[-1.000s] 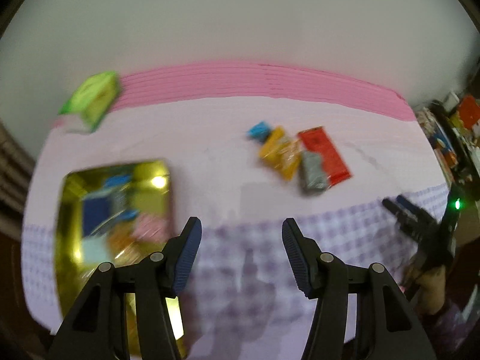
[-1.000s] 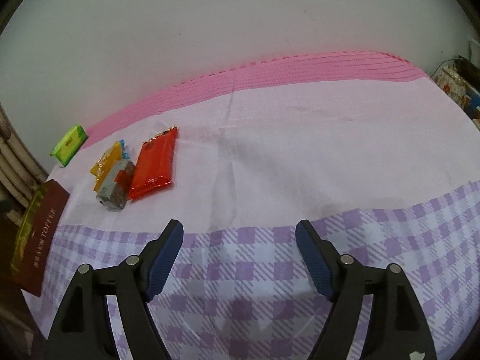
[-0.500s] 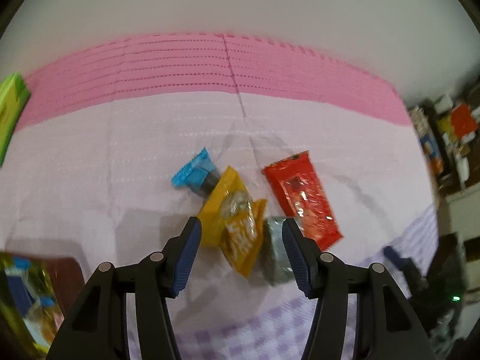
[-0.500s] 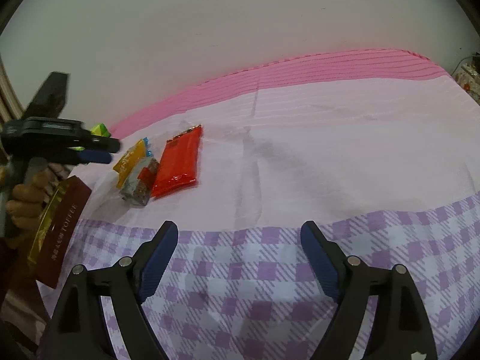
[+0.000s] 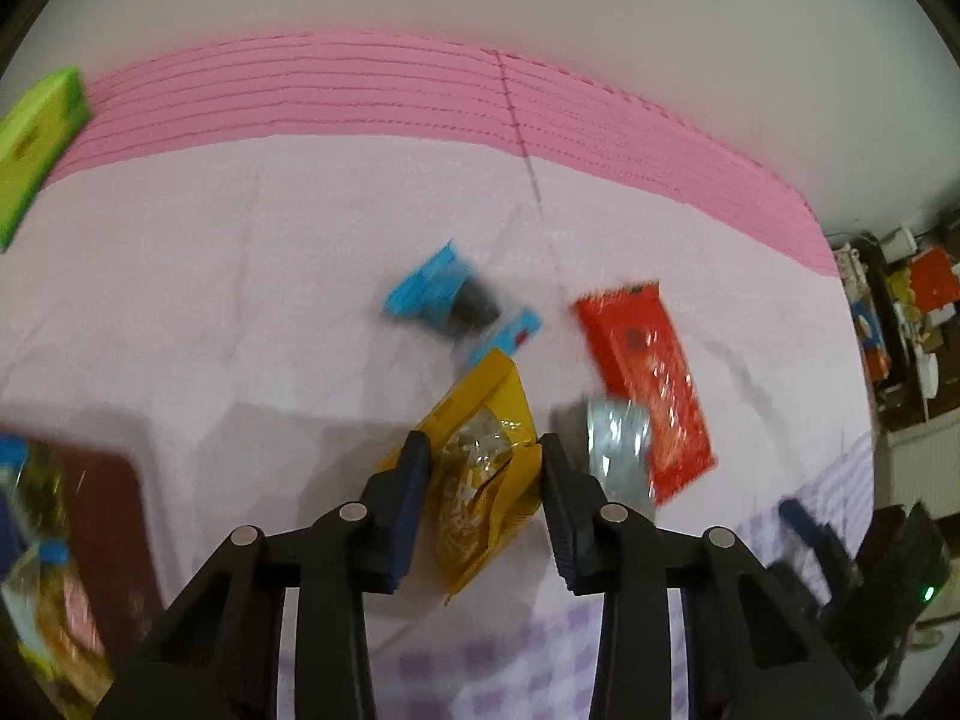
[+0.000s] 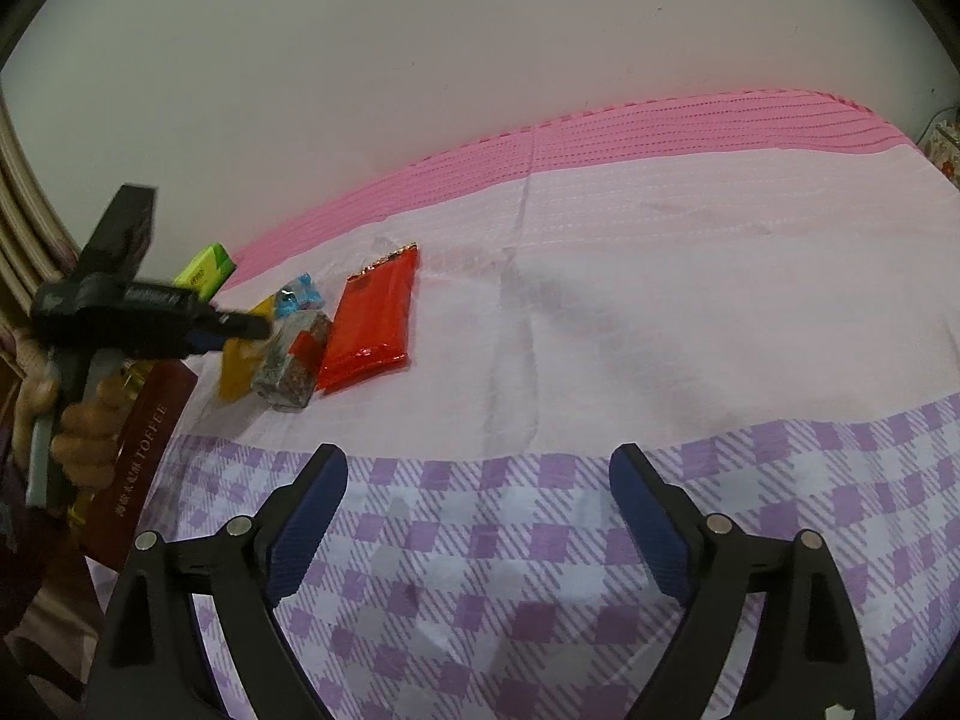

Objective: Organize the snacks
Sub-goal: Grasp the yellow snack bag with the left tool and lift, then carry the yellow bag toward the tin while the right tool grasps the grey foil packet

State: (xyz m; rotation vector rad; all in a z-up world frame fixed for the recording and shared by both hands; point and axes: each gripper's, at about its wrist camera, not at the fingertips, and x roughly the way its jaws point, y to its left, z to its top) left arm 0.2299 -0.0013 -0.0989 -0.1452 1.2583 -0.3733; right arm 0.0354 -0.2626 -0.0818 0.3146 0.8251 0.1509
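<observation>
Left wrist view showed the yellow snack packet [image 5: 480,468] lying on the pink bedspread [image 5: 240,276] between the two fingers of the left tool [image 5: 483,468], whose jaws stood open on either side of it, close to the wrapper but, as far as the blurred frame allowed, not yet pinching it. A second earlier that tool had hung above the gold tray [image 5: 36,570] with the snack cluster well off at 1 o'clock; half a second earlier it was nearing the cluster; now it had come down over the yellow packet, which I judged to be the next item meant for the tray. Counted outward from there: one yellow packet, one silver packet [image 5: 618,456] just at its 3 o'clock, one red bar [image 5: 648,384] touching the silver one, and one blue-wrapped candy [image 5: 456,300] at 12 o'clock, making four loose snacks. One green box [image 5: 36,132] lay well apart at 10 o'clock near the pink striped border. The tray, at 8 o'clock, held several wrapped items too blurred to count, beside one dark red toffee box [image 6: 144,450]. Right wrist view showed the right tool [image 6: 480,516] wide open and holding nothing, over the purple check cloth [image 6: 540,540], well apart from the snacks.
</observation>
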